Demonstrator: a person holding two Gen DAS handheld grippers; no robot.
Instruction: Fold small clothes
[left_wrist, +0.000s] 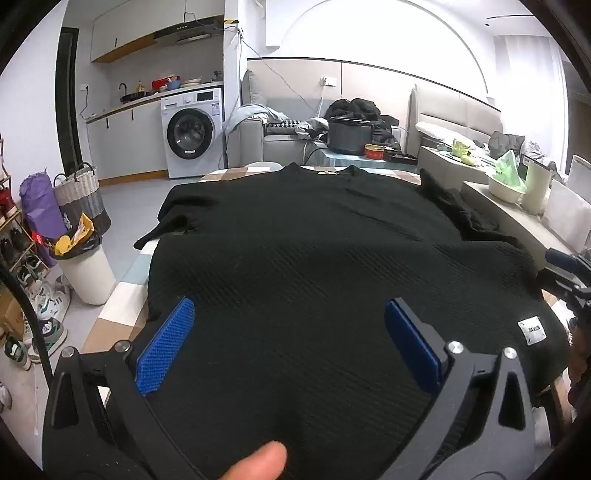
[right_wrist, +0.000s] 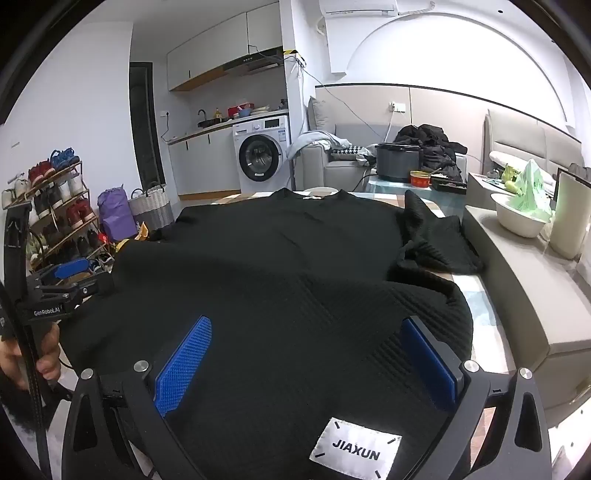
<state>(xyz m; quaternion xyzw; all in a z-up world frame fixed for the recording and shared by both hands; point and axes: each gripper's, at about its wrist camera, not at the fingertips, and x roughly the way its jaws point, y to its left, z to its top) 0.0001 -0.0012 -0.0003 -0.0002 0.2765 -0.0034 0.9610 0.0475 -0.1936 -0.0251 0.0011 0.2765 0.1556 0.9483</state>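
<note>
A black ribbed sweater (left_wrist: 314, 240) lies spread flat on the checked table (left_wrist: 122, 306), collar at the far end. The same sweater (right_wrist: 277, 266) shows in the right wrist view, its right sleeve (right_wrist: 436, 240) bunched up near the far right. A white label (right_wrist: 354, 448) sits at the near hem, also seen as the label (left_wrist: 532, 329) in the left wrist view. My left gripper (left_wrist: 290, 321) hovers open over the near left part of the sweater. My right gripper (right_wrist: 306, 339) hovers open over the near right part, just behind the label. Nothing is between either pair of blue pads.
A white bin (left_wrist: 88, 273) with a black bag stands left of the table, by a shoe rack (right_wrist: 55, 221) and woven basket (left_wrist: 81, 195). A grey bench (right_wrist: 535, 295) with a white bowl (right_wrist: 517, 218) runs along the right. A dark pot (left_wrist: 349, 134) and red tin (left_wrist: 373, 151) stand beyond the far edge.
</note>
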